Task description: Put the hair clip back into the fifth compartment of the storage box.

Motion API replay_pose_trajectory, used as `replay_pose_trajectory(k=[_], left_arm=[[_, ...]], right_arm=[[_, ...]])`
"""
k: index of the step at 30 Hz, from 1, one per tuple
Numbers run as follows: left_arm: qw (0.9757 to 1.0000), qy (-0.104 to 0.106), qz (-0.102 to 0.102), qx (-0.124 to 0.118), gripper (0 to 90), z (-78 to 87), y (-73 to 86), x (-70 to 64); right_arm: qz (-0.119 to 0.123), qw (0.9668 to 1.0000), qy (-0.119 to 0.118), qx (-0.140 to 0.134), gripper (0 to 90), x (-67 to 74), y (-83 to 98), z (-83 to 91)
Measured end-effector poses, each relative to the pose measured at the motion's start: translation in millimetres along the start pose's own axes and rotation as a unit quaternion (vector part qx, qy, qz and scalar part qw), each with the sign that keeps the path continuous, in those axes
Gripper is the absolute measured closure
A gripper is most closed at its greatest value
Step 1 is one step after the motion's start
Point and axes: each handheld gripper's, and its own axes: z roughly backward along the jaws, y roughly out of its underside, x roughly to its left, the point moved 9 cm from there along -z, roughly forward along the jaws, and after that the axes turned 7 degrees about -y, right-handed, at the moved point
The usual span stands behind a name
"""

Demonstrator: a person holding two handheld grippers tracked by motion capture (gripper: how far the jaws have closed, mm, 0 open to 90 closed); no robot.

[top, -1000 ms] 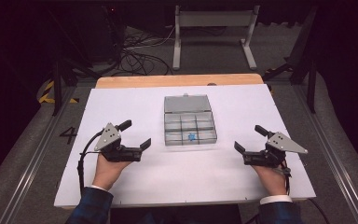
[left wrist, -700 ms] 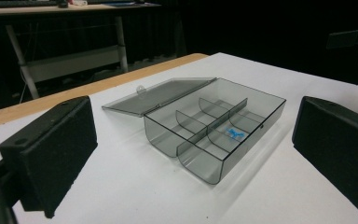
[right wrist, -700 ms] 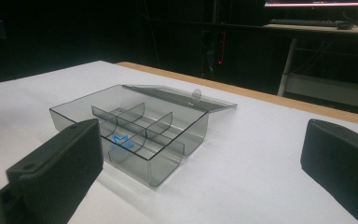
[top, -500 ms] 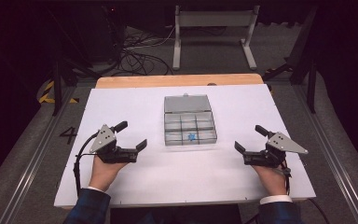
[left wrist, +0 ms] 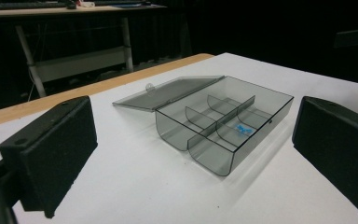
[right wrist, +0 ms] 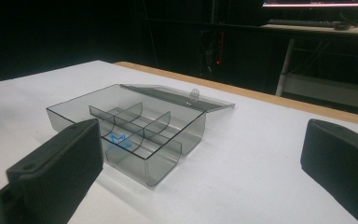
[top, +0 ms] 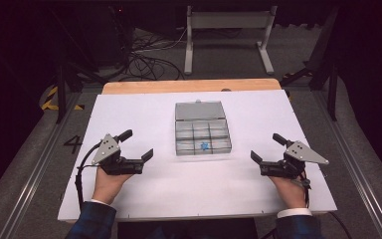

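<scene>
smoky grey box (top: pixel 201 130) (blue piece (top: pixel 204 145) inside) on white table (top: pixel 144 189).

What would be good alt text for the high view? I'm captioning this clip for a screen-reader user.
A clear compartment box sits open in the middle of a white table, its lid laid flat behind it and a small blue item in a near compartment. The person's left tongs and right tongs rest open at either side, pointing inward, apart from the box.

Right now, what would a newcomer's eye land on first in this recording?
The clear compartment box at the middle of the white table, its lid folded flat behind it. A small blue piece lies in a front compartment. The left gripper and right gripper flank the box, jaws open, holding nothing.
</scene>
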Motion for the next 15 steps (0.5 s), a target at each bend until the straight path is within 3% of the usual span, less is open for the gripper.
replay_pose_trajectory(k=[15], left_arm=[[1.0000,0.001,0.006,-0.006,0.1,8.5,3.8,5.6]], right_arm=[[-0.001,1.0000,0.002,0.002,0.0,-0.9,0.9,-0.3]])
